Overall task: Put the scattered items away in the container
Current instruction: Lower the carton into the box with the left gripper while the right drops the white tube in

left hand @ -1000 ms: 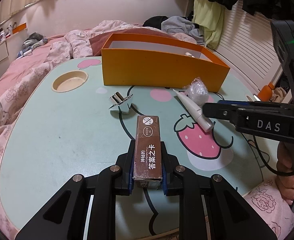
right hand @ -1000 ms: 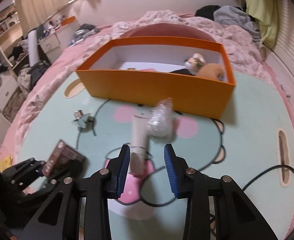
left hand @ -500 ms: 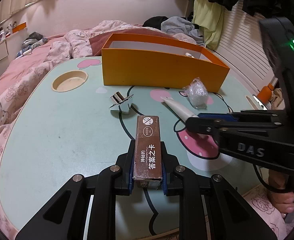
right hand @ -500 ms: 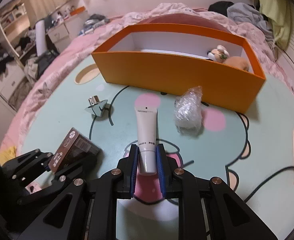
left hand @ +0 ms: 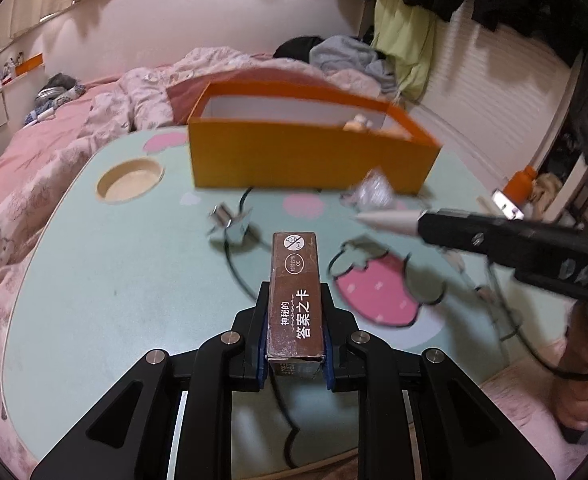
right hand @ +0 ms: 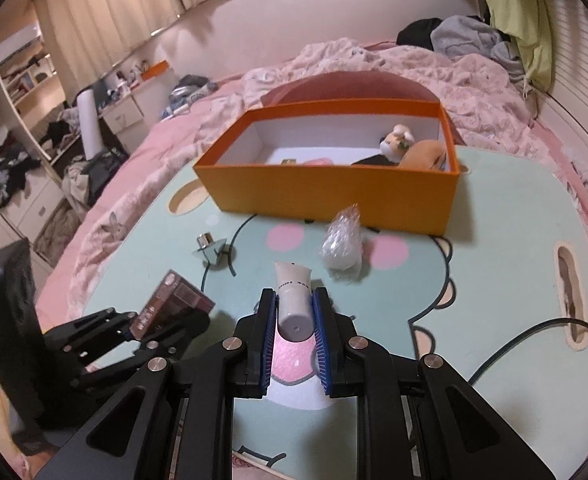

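Note:
My left gripper [left hand: 295,316] is shut on a brown card box [left hand: 295,280] with white lettering, held above the table. My right gripper [right hand: 294,312] is shut on a white tube [right hand: 294,300], lifted off the table; the same tube [left hand: 386,221] sticks out of that gripper at the right of the left wrist view. The orange box [right hand: 334,188] stands at the far side of the table with a plush toy [right hand: 406,148] inside. A crumpled clear plastic wrap [right hand: 342,240] and a small metal clip [right hand: 211,250] lie on the table in front of it.
The mint-green cartoon table [right hand: 494,280] sits on a pink bed [right hand: 133,168]. It has a round cup recess [left hand: 129,180] at the left and a slot [right hand: 572,292] at the right. A black cable [right hand: 534,340] runs over the right side. A hand [left hand: 586,396] grips the right handle.
My right gripper closed on the white tube and lifted it off the table. The left gripper kept hold of the brown box, hardly moving.

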### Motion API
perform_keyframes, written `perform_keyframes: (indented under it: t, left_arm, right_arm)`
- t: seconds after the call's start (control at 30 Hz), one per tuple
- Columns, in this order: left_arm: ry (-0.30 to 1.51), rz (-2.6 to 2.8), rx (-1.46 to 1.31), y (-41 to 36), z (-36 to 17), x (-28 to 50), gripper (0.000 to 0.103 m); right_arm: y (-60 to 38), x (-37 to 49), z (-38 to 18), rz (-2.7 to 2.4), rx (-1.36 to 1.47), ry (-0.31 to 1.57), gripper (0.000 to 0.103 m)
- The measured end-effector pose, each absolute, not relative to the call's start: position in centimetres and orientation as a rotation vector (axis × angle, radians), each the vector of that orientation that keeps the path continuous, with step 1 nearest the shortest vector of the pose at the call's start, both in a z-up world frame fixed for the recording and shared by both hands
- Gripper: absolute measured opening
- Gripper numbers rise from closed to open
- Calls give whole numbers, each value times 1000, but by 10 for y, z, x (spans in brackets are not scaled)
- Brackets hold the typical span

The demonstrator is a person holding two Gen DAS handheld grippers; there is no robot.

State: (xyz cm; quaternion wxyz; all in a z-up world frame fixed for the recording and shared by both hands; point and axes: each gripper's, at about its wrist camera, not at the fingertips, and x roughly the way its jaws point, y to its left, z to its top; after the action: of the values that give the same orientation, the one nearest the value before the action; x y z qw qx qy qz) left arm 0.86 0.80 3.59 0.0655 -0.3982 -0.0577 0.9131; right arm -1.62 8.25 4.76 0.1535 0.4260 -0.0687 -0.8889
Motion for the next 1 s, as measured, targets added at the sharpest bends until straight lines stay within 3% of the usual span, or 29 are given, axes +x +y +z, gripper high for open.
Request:
perform_keyframes:
  t: [0.33,0.47,1.0]
  left_arm:
    - [-117,2748,-1096,16,97,-56,21]
    - [-214,2720,-1109,4,111,-104,21]
    - [-193,2695,-1332,7,77,-181,21]
  right_arm:
    - [92,-48,82,-2639,1138,-174,17]
    - [99,-81,92,-2658,1153,-197,17]
    - [121,-166,75,-2581,1306,-331,17]
